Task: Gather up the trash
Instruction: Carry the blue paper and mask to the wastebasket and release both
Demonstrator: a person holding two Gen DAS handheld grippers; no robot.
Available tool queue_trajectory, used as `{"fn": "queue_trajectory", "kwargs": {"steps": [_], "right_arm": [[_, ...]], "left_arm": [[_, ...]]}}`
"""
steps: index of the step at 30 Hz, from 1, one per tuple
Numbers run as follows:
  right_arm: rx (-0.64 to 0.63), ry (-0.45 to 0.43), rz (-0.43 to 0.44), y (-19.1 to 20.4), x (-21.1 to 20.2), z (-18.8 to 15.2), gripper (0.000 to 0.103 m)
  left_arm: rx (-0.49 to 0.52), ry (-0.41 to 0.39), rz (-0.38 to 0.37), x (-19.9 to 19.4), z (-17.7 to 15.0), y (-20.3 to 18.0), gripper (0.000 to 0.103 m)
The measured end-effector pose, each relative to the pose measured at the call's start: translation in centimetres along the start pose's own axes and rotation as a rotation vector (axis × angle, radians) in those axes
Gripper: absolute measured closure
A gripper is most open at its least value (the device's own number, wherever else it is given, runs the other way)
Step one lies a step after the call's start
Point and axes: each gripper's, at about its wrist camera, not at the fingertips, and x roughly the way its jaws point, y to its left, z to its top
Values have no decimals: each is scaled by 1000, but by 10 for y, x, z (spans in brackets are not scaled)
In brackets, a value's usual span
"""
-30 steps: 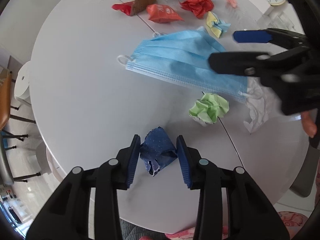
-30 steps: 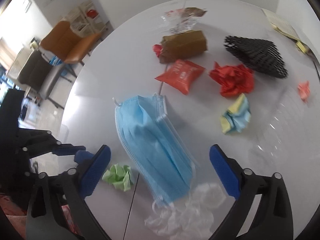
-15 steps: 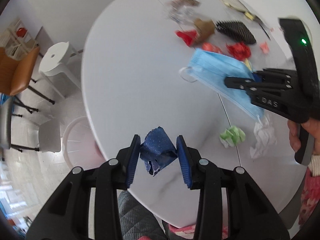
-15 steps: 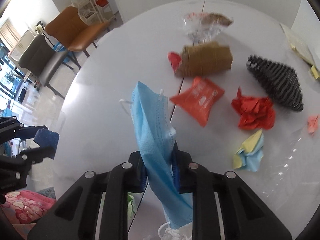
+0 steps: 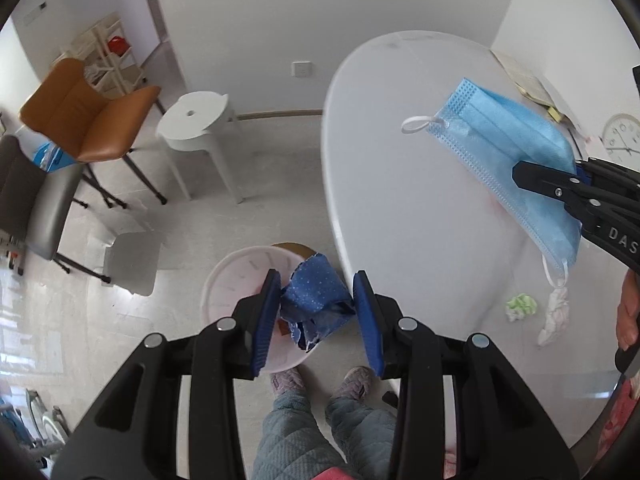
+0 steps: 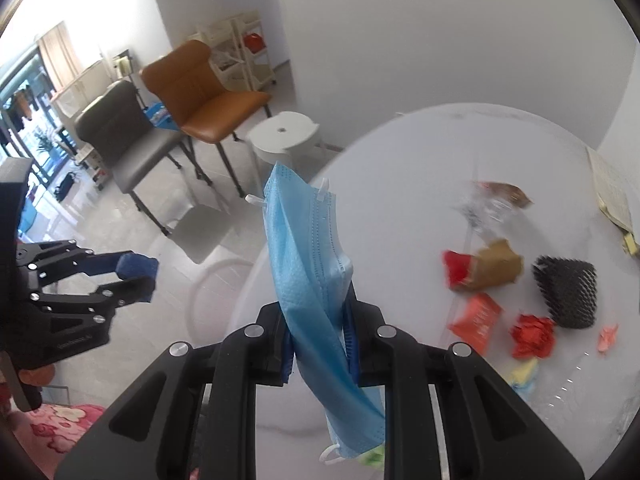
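Left wrist view: left gripper (image 5: 316,312) fingers pinching blue wad (image 5: 316,306), now off counter (image 5: 404,208), above bin (image 5: 236,280). Right gripper (image 6: 318,346) fingers pinching mask (image 6: 310,256), lifted. Release next.

White table (image 5: 400,208); light-blue pleated mask (image 5: 516,168); dark-blue white-speckled wrapper (image 5: 316,300); pale-pink bin (image 5: 236,280); black mesh sleeve (image 6: 568,292); red crumpled paper (image 6: 532,336); tan chair (image 5: 92,120).
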Motion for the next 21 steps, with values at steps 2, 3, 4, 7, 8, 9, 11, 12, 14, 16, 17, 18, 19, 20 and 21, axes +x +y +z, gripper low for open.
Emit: {"fn": "queue_trajectory", "kwargs": {"steps": [2, 3, 4, 7, 8, 9, 11, 12, 14, 16, 17, 18, 19, 20, 21], "right_arm": [[-6, -2, 25, 21, 8, 9, 82], [-11, -4, 43, 34, 14, 14, 82], [-16, -5, 52, 42, 17, 16, 82], [-44, 11, 68, 75, 34, 26, 82], [-50, 17, 71, 83, 38, 28, 82], [-54, 24, 73, 89, 43, 30, 82], [-61, 44, 75, 103, 53, 36, 82], [-62, 52, 72, 109, 57, 39, 82], [-65, 66, 70, 118, 65, 44, 82], [-64, 78, 64, 126, 71, 47, 82], [-63, 84, 62, 129, 75, 47, 82], [-59, 92, 58, 132, 79, 49, 82], [-56, 98, 56, 132, 82, 49, 82], [-52, 104, 53, 133, 85, 50, 82], [-44, 112, 47, 135, 89, 51, 82]], "left_arm": [[-20, 5, 13, 1, -4, 18, 66], [-33, 10, 18, 2, -6, 29, 66], [-46, 14, 21, 3, -8, 39, 66], [-61, 21, 24, 5, -12, 61, 66], [-61, 22, 25, 7, -13, 65, 66], [-61, 28, 24, 10, -14, 71, 66], [-58, 40, 17, 18, -15, 82, 66], [-57, 47, 9, 22, -16, 86, 66], [-52, 60, 0, 29, -16, 88, 66], [-40, 77, -17, 39, -17, 95, 66], [-37, 81, -24, 41, -18, 97, 65], [-34, 90, -34, 46, -19, 100, 64], [-31, 103, -42, 50, -19, 102, 62], [-24, 116, -57, 55, -20, 104, 58], [-19, 121, -62, 57, -20, 105, 52]]}}
